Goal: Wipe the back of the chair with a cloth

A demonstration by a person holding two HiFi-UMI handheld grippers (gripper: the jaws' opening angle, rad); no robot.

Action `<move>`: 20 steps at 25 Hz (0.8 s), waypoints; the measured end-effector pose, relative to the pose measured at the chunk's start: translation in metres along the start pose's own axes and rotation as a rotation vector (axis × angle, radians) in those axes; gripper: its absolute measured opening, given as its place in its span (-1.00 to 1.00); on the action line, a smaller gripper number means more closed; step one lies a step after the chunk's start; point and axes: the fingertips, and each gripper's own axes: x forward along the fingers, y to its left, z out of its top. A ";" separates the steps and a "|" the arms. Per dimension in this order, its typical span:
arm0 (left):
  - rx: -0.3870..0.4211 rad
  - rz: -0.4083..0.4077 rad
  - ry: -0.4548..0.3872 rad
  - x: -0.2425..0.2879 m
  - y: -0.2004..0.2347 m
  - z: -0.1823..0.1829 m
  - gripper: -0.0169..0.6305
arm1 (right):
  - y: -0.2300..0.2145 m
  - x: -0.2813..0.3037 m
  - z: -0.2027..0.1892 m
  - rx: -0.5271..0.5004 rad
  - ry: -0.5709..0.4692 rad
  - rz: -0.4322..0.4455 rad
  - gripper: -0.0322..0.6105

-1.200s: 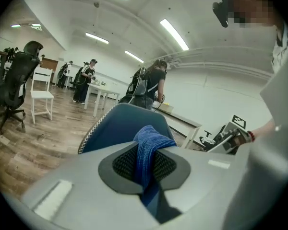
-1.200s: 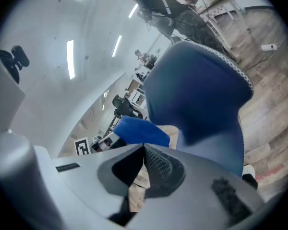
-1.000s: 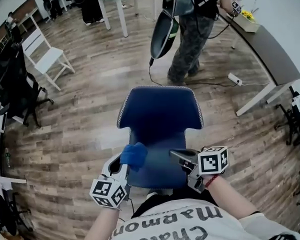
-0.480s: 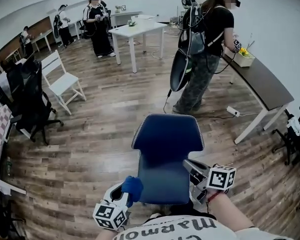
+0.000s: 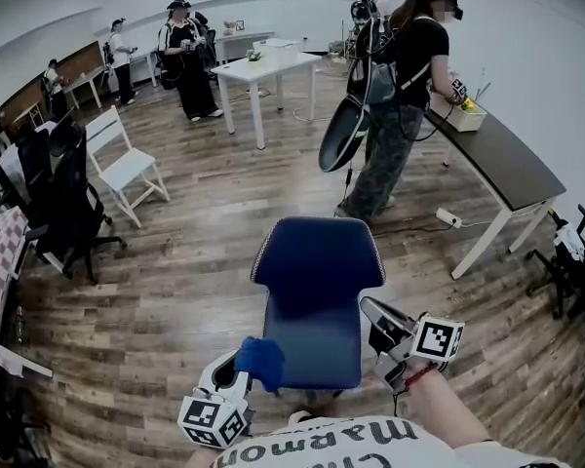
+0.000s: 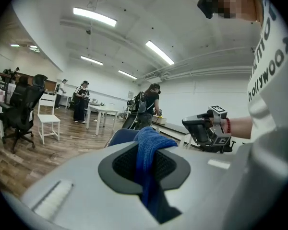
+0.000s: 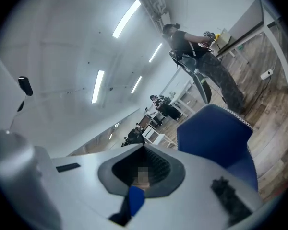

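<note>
The blue chair (image 5: pixel 317 252) stands right in front of me on the wood floor, its seat toward me and its backrest on the far side. My left gripper (image 5: pixel 246 363) hovers at the seat's front left corner, shut on a bunched blue cloth (image 5: pixel 261 361). In the left gripper view the cloth (image 6: pixel 151 147) hangs down between the jaws, with the chair back (image 6: pixel 122 137) beyond. My right gripper (image 5: pixel 370 308) is over the seat's front right edge, jaws together and empty. The right gripper view shows the chair (image 7: pixel 216 133) to the right.
A person carrying a round black bag (image 5: pixel 343 135) stands just behind the chair beside a dark table (image 5: pixel 502 164). A power strip (image 5: pixel 447 218) lies on the floor there. A white table (image 5: pixel 263 66), a white chair (image 5: pixel 127 169) and a black office chair (image 5: pixel 68 203) stand to the left.
My view has lifted and backed away, so the chair looks smaller and farther. Both grippers have dropped toward my body, the cloth off the seat. The person behind the chair has shifted.
</note>
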 end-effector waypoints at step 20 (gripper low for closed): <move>-0.156 -0.045 -0.135 -0.016 -0.218 -0.010 -0.82 | 0.011 -0.221 -0.020 -0.358 0.103 0.092 -0.86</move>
